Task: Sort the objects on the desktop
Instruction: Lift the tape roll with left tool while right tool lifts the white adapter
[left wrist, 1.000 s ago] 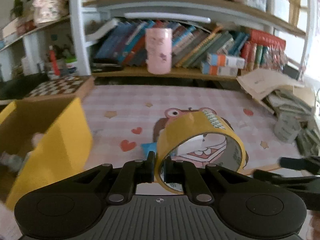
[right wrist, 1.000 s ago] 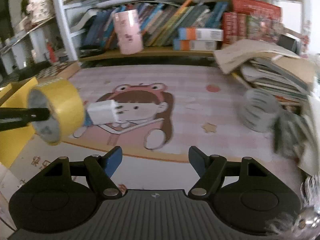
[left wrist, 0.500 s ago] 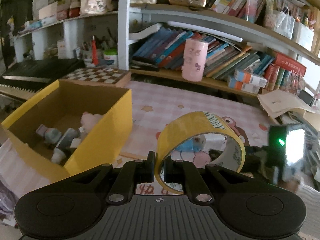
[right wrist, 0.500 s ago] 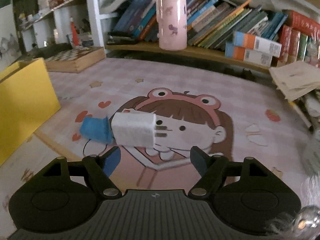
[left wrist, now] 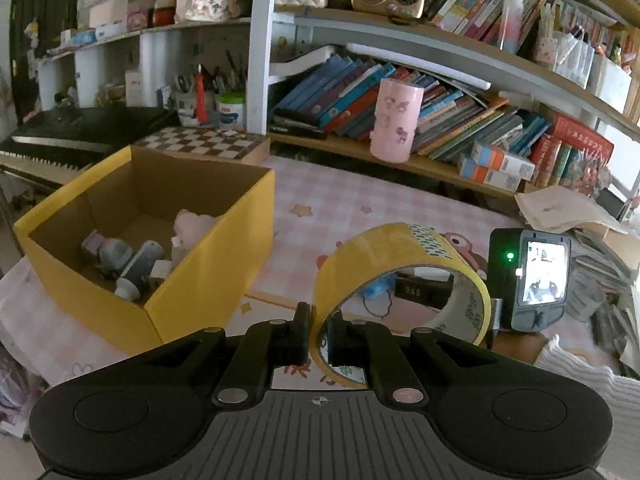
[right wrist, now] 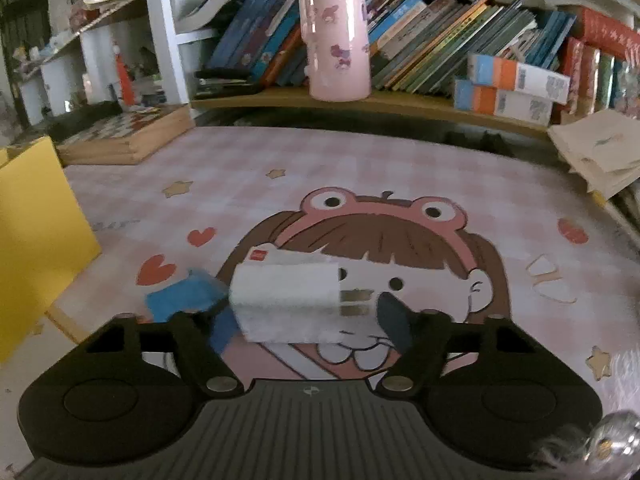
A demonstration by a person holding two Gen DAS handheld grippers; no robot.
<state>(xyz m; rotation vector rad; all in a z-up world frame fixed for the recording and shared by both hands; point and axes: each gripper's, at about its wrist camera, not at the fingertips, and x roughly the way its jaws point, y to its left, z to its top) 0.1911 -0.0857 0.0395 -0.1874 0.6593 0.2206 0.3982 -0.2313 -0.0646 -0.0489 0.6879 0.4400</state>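
My left gripper (left wrist: 318, 320) is shut on the rim of a yellow tape roll (left wrist: 380, 246), held upright in the air to the right of the open yellow box (left wrist: 224, 264). Small items lie in that box, among them a pink plush (left wrist: 192, 222). A white plug-in charger (right wrist: 288, 300) lies on the pink cartoon mat (right wrist: 400, 168), with a small blue object (right wrist: 180, 300) at its left. My right gripper (right wrist: 308, 328) is low over the mat with its jaws closing; the charger lies between the fingers and a slight gap shows at the prong end.
A pink cup (right wrist: 338, 40) stands on the low shelf in front of slanted books (right wrist: 440, 52). A chessboard box (left wrist: 204, 144) lies behind the yellow box. Papers and books (right wrist: 596, 152) pile up at the right. A sleeve (left wrist: 580, 376) and the other gripper's lit screen (left wrist: 542, 274) show at the right.
The left gripper carried the tape leftward and up, bringing the yellow box's inside into view. The right gripper swung left, dropped onto the charger, and its jaws narrowed around it.
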